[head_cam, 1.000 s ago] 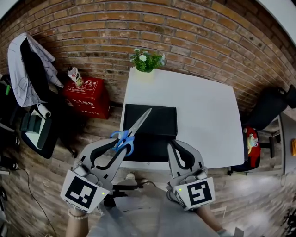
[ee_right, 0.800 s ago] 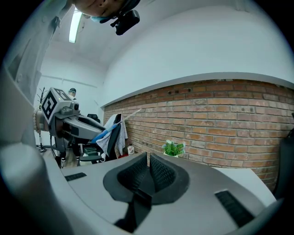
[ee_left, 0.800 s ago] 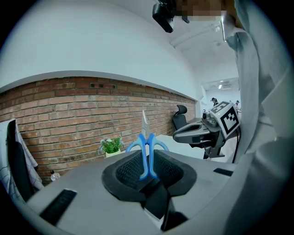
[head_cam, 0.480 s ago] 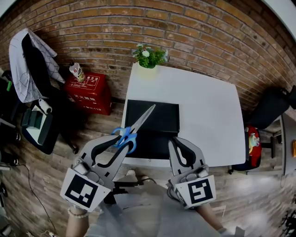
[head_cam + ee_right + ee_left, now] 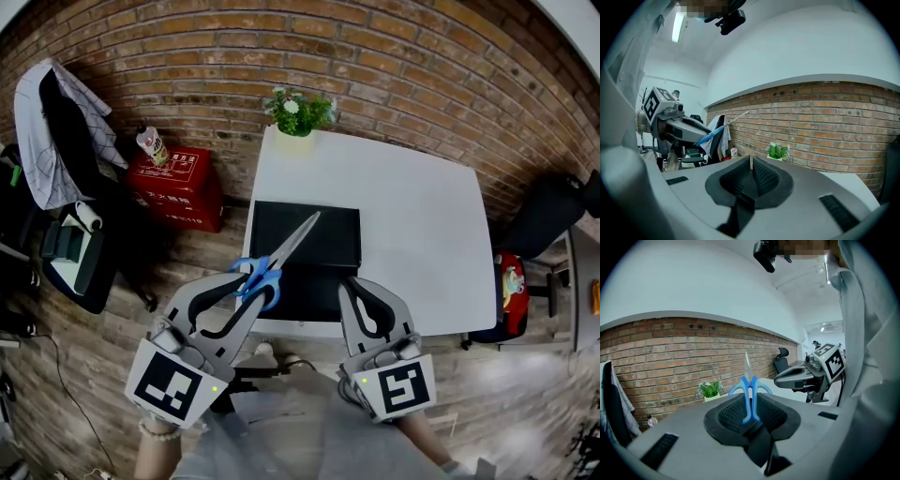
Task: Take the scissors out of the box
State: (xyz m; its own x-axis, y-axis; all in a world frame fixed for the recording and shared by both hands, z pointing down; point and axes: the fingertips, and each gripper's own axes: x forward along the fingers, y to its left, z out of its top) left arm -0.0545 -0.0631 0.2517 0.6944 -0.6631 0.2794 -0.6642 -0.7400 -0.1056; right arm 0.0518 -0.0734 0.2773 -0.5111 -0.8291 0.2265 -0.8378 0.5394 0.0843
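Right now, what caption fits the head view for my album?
Left gripper grips blue-handled scissors by the black box on the white table; right gripper shut, empty.

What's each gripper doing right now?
Left gripper: closed on the scissors.
Right gripper: closed, empty.

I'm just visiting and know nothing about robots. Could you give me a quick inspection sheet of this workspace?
surface: white table, mostly bare
job's things: black box at the table's near edge; scissors held by the blue handles, blades pointing up
clutter: plant at the far edge
grippers: left gripper shut on the scissors; right gripper shut, empty
cables: thin cable on the floor, left
surroundings: brick wall, red box, chair draped with clothes
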